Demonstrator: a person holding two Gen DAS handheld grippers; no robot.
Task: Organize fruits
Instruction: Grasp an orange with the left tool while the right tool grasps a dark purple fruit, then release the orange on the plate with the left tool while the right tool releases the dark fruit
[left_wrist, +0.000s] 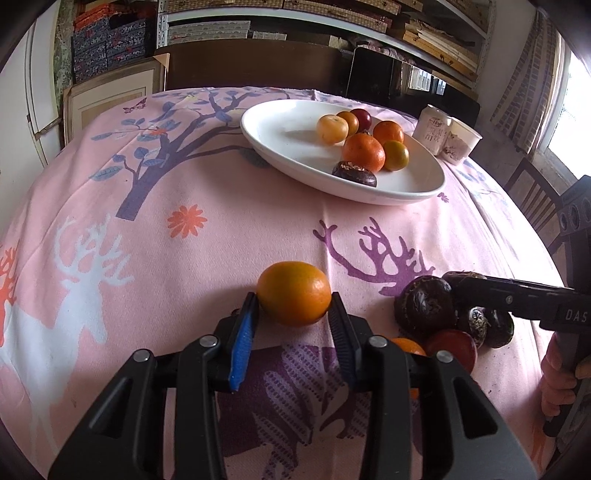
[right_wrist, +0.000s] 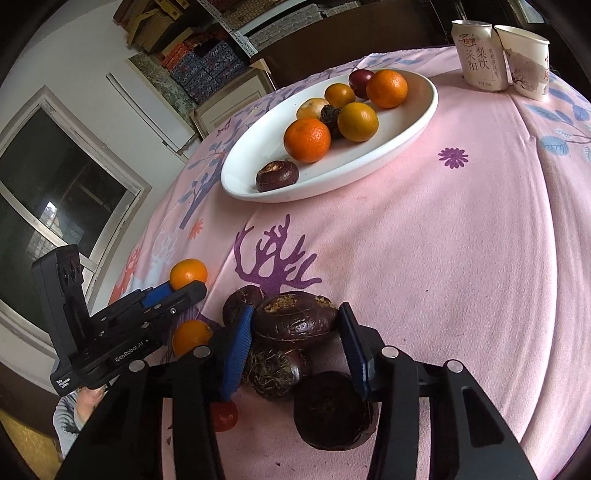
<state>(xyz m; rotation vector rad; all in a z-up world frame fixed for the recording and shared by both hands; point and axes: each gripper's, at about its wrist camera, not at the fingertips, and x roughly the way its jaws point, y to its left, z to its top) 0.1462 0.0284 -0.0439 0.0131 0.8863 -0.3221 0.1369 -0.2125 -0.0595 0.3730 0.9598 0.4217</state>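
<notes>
Nearest to me, the left gripper (left_wrist: 293, 310) has its two pads pinched on an orange (left_wrist: 293, 292) that sits on the pink tablecloth (left_wrist: 221, 243), one pad on each flank of the fruit. Just off at its three o'clock, the right gripper (right_wrist: 295, 325) straddles a dark water chestnut (right_wrist: 295, 319) on top of a small heap; its blue pads lie against both sides of the chestnut, so it looks clamped on it. Under and around that one lie more dark chestnuts (right_wrist: 275, 371), with a small red fruit (right_wrist: 224, 415) at about seven o'clock of the heap and a second orange (right_wrist: 190, 336) at nine o'clock, partly behind the left gripper's body. A hand (left_wrist: 557, 384) grips the right tool's handle at the edge of the left wrist view. Farther across the cloth, toward twelve o'clock, a white oval plate (left_wrist: 280, 147) holds several oranges (left_wrist: 364, 152), one dark red fruit (left_wrist: 361, 119) and a lone chestnut (left_wrist: 354, 174) near its close rim. Beyond the plate, at about two o'clock, a drink can (right_wrist: 476, 55) and a paper cup (right_wrist: 526, 62) stand touching each other.
</notes>
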